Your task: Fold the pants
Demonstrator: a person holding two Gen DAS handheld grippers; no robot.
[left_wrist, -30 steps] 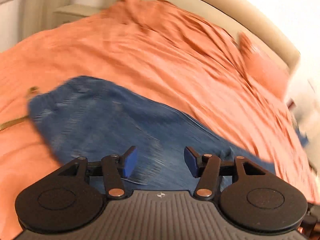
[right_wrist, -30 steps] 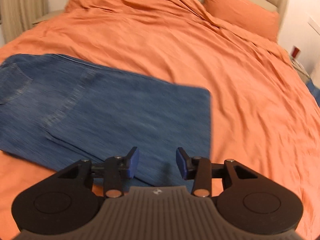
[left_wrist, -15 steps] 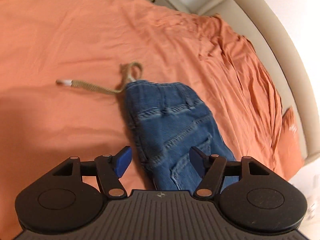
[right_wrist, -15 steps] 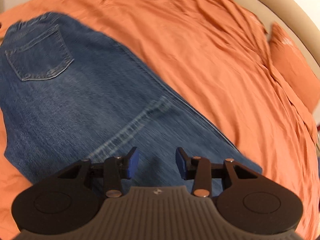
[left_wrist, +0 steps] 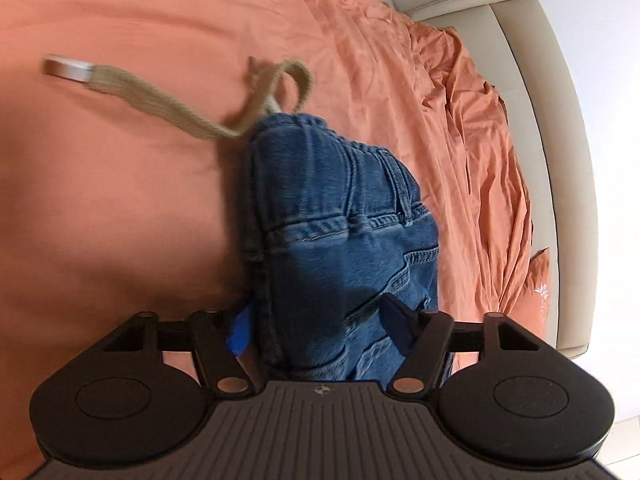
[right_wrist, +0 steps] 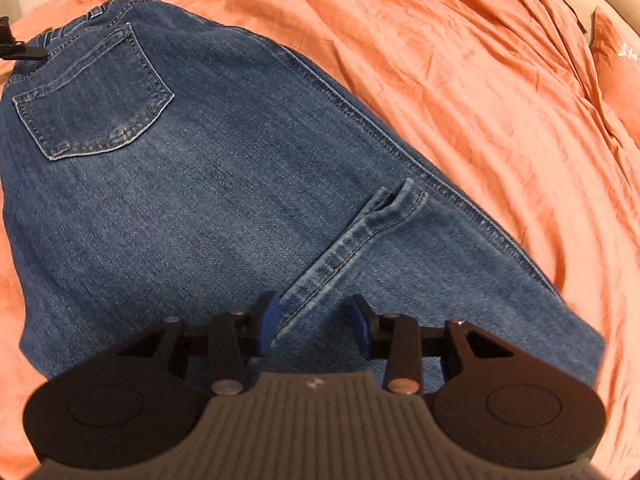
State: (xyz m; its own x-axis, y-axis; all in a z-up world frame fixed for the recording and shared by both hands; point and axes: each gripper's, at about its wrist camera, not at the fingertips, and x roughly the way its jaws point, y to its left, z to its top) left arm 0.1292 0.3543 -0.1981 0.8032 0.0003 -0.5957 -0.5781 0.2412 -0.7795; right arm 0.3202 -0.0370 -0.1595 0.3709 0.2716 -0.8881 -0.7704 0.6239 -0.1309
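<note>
Blue denim pants (right_wrist: 224,200) lie folded on the orange bed, back pocket up, with a leg hem (right_wrist: 360,232) laid across the thigh. In the left wrist view the waist end (left_wrist: 340,220) is close, and a beige drawstring (left_wrist: 168,104) trails off to the left. My left gripper (left_wrist: 320,326) is open, its fingers straddling the waist edge of the pants. My right gripper (right_wrist: 314,322) is open, low over the hem. The tip of the left gripper shows at the far left of the right wrist view (right_wrist: 12,46).
The orange bedsheet (left_wrist: 120,200) is wrinkled toward the beige headboard (left_wrist: 560,140). An orange pillow (right_wrist: 616,80) lies at the head of the bed. The pants reach close to the near side of the bed.
Both grippers have moved down and closer to the pants. The left one has swung to the waist end and now straddles its edge. The right one has settled over the hem.
</note>
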